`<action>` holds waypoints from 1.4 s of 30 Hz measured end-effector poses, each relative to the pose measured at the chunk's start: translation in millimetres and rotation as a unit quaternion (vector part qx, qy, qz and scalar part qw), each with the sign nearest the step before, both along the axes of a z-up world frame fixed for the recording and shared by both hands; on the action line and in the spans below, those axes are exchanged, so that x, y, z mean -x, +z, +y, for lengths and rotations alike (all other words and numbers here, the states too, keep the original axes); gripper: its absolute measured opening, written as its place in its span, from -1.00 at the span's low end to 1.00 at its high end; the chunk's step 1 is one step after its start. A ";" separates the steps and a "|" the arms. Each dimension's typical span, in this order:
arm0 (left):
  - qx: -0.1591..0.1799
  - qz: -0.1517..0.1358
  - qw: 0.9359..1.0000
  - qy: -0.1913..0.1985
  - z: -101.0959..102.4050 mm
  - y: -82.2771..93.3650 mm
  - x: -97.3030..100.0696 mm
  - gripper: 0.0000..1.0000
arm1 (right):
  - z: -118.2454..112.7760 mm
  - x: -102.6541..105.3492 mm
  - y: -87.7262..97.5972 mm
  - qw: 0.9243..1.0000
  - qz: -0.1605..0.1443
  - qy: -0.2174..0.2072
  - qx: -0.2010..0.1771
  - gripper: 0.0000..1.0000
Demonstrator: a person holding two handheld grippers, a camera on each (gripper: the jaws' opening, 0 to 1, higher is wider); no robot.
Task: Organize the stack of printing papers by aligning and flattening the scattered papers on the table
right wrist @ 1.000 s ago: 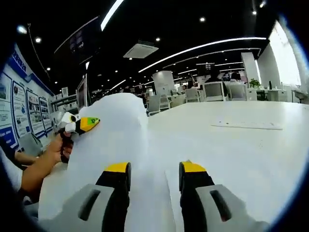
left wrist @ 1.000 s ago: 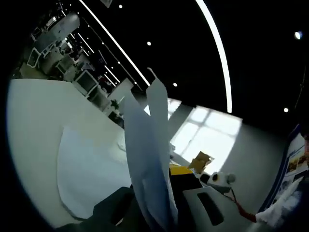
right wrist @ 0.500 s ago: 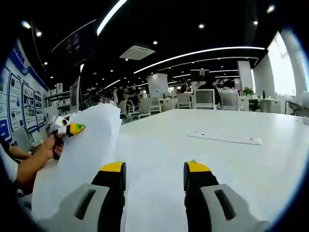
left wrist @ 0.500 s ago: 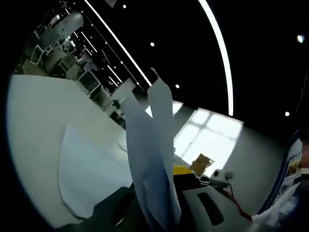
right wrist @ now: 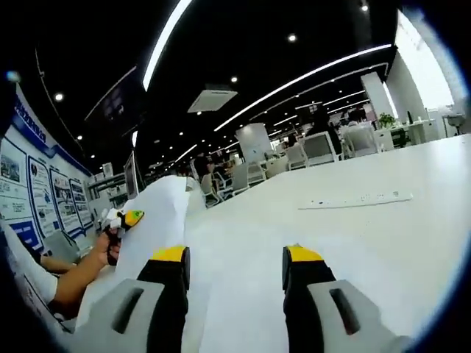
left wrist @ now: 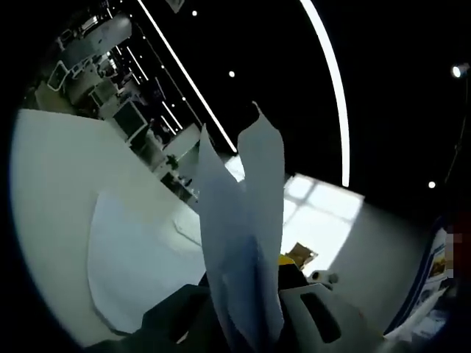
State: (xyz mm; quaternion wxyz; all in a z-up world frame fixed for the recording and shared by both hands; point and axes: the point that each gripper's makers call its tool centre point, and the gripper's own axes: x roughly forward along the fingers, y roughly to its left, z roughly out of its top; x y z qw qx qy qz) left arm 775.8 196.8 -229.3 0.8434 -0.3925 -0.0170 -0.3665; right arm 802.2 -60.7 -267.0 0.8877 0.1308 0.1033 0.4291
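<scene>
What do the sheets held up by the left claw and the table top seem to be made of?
The sheets, clamped in the left claw, look like thin matte white paper: they curl and flop. The table looks like smooth white laminate, with a faint sheen; the exact material is unclear.

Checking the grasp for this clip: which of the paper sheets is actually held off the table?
The sheets standing up between the left gripper jaws, also seen at. The other sheet lies flat on the table.
</scene>
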 end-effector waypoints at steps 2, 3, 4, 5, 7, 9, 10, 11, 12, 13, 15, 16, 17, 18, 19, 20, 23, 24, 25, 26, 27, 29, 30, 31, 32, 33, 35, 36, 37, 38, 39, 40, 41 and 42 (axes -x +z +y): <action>-0.001 -0.002 1.000 -0.003 -1.2 0.8 1.5 -0.89 | -1.3 0.0 1.7 1.000 0.000 0.004 -0.009 -0.08; -0.002 -0.003 1.000 -0.004 -1.5 1.1 1.9 -0.89 | -1.9 -0.4 1.1 1.000 0.002 0.006 -0.011 -0.08; -0.003 -0.003 1.000 -0.003 -1.3 0.9 1.9 -0.89 | -3.6 -1.2 -1.0 1.000 0.005 0.006 -0.009 -0.08; -0.004 -0.002 1.000 -0.002 -0.9 0.3 1.7 -0.89 | -6.3 -2.2 -2.8 1.000 0.006 0.004 -0.004 -0.08; -0.006 -0.002 1.000 0.000 0.3 -0.1 1.3 -0.89 | -13.8 -5.2 -7.1 1.000 0.009 0.002 0.003 -0.08; -0.006 0.000 1.000 0.003 1.6 -1.0 0.7 -0.89 | -33.1 -15.6 -18.5 0.999 0.017 -0.035 0.029 -0.08; -0.006 0.000 1.000 0.003 1.6 -1.3 0.8 -0.89 | -43.3 -21.1 -24.4 0.997 0.007 -0.052 0.059 -0.07; -0.006 0.001 1.000 0.004 1.6 -1.6 0.7 -0.89 | -51.1 -24.4 -28.1 0.995 0.004 -0.065 0.074 -0.04; -0.006 0.001 1.000 0.004 1.6 -1.9 0.6 -0.89 | -57.7 -26.6 -31.3 0.994 0.006 -0.071 0.080 -0.03; -0.007 0.002 1.000 0.004 1.3 -2.0 0.8 -0.89 | -63.0 -27.6 -33.4 0.994 0.014 -0.074 0.077 -0.03; -0.007 0.000 1.000 0.004 1.0 -1.7 1.2 -0.89 | -74.8 -29.1 -34.5 0.994 0.022 -0.082 0.074 -0.04; -0.007 0.000 1.000 0.004 1.1 -1.5 1.3 -0.89 | -80.1 -29.0 -33.8 0.993 0.020 -0.088 0.078 -0.04; -0.007 0.000 1.000 0.004 1.2 -1.5 1.1 -0.89 | -87.7 -30.1 -31.9 0.992 0.014 -0.100 0.082 -0.04; -0.008 0.000 1.000 0.005 1.4 -1.6 0.9 -0.89 | -89.8 -29.2 -30.9 0.991 0.012 -0.101 0.083 -0.04; -0.008 0.001 1.000 0.005 1.7 -1.7 0.6 -0.89 | -92.7 -27.7 -29.1 0.991 0.010 -0.101 0.081 -0.04; -0.008 0.002 1.000 0.006 2.1 -2.1 0.2 -0.89 | -95.5 -27.1 -27.1 0.992 0.009 -0.102 0.078 -0.05; -0.008 0.003 1.000 0.006 1.7 -2.9 0.0 -0.89 | -102.0 -24.3 -21.8 0.991 0.004 -0.107 0.081 -0.04; -0.008 0.003 1.000 0.007 1.8 -3.0 -0.1 -0.89 | -103.6 -22.8 -20.6 0.991 0.001 -0.106 0.086 -0.03; -0.008 0.003 1.000 0.007 1.6 -2.9 0.2 -0.89 | -105.4 -21.5 -20.0 0.990 0.001 -0.104 0.093 -0.03; -0.008 0.003 1.000 0.007 1.6 -2.6 0.5 -0.89 | -107.3 -19.8 -19.9 0.989 0.002 -0.103 0.102 -0.03; -0.007 0.003 1.000 0.007 2.3 -2.3 0.1 -0.89 | -109.1 -17.2 -19.9 0.988 0.000 -0.097 0.116 -0.02; -0.007 0.002 1.000 0.006 2.2 -2.1 0.2 -0.89 | -110.9 -10.0 -20.6 0.987 0.002 -0.094 0.132 0.00; -0.007 0.002 1.000 0.006 2.1 -2.1 0.3 -0.89 | -111.6 -8.6 -21.1 0.986 0.003 -0.092 0.139 0.04; -0.007 0.002 1.000 0.006 2.0 -2.1 0.2 -0.89 | -111.5 -5.9 -21.7 0.985 0.004 -0.087 0.149 0.08; -0.007 0.002 1.000 0.005 2.0 -2.0 0.1 -0.89 | -111.4 -4.7 -20.9 0.984 0.005 -0.086 0.153 0.13; -0.007 0.002 1.000 0.005 2.3 -1.8 -0.1 -0.89 | -111.4 -3.4 -20.6 0.983 0.004 -0.086 0.161 0.19; -0.006 0.001 1.000 0.005 2.5 -1.5 -0.2 -0.89 | -110.5 0.1 -20.2 0.979 -0.001 -0.087 0.187 0.25; -0.006 0.001 1.000 0.005 2.4 -1.5 0.0 -0.89 | -110.1 0.4 -19.7 0.978 -0.002 -0.087 0.189 0.31; -0.006 0.001 1.000 0.004 1.4 -1.7 1.1 -0.89 | -108.2 1.4 -17.3 0.977 -0.003 -0.087 0.193 0.40; -0.006 0.002 1.000 0.004 1.0 -2.0 1.4 -0.89 | -109.0 0.7 -16.6 0.976 0.000 -0.088 0.198 0.50; -0.006 0.002 1.000 0.004 1.2 -2.2 1.2 -0.89 | -110.7 0.2 -16.7 0.975 0.006 -0.092 0.203 0.60; -0.006 0.002 1.000 0.003 1.3 -2.0 1.2 -0.89 | -111.3 0.2 -16.8 0.974 0.008 -0.093 0.205 0.64; -0.006 0.002 1.000 0.003 1.4 -1.8 1.2 -0.89 | -112.7 0.7 -17.0 0.972 0.009 -0.091 0.214 0.66; -0.006 0.002 1.000 0.003 1.4 -1.6 1.2 -0.89 | -114.0 1.2 -17.2 0.971 0.011 -0.089 0.223 0.69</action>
